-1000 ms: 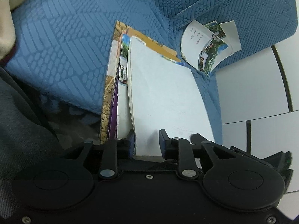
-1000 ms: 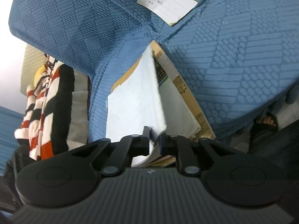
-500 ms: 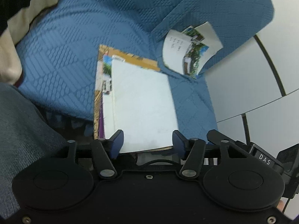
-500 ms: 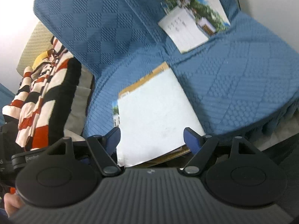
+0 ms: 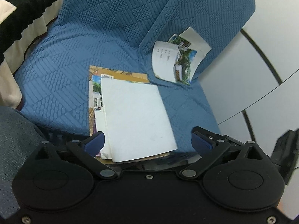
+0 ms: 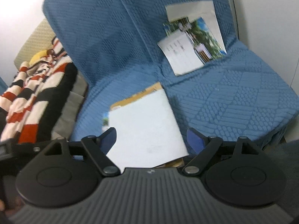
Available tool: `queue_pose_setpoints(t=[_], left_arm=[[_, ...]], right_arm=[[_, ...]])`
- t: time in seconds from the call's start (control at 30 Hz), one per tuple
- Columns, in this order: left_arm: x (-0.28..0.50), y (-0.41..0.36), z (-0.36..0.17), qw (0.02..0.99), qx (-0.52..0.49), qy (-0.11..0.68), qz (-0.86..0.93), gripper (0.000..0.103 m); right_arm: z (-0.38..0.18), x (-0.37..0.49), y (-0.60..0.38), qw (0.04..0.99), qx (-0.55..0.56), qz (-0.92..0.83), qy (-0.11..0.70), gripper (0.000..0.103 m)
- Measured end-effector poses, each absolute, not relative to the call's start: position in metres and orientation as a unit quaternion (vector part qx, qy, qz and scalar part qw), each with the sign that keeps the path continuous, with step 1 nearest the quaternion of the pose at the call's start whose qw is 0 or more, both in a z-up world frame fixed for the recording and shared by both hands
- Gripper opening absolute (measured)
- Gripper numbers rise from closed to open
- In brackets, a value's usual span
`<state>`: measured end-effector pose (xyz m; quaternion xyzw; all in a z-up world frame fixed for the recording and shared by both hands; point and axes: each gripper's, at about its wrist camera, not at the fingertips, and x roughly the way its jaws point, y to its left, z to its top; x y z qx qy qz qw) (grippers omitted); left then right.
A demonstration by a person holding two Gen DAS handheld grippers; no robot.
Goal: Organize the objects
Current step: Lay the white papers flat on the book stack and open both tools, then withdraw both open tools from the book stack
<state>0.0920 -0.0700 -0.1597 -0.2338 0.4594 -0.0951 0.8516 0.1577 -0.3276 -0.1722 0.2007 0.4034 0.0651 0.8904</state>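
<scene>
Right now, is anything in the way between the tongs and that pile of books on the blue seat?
No, nothing visible is. Both the left tongs and right tongs have just opened and hang over the pile of books, with only air in between.

blue quilted seat cover (image 5: pixel 104 43), white booklet (image 5: pixel 138 115), striped blanket (image 6: pixel 35 85)

blue quilted sofa (image 5: pixel 104 28) | white panelled wall (image 5: pixel 243 85) | striped blanket (image 6: pixel 37 85)
</scene>
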Motion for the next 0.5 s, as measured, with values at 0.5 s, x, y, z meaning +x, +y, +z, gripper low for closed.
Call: queue_pose_setpoints(t=[0.5], left_arm=[[0.097, -0.063, -0.182, 0.843, -0.236, 0.480, -0.063, 0.100]], right_arm=[[-0.246, 0.224, -0.315, 0.879, 0.165, 0.058, 0.444, 0.084]])
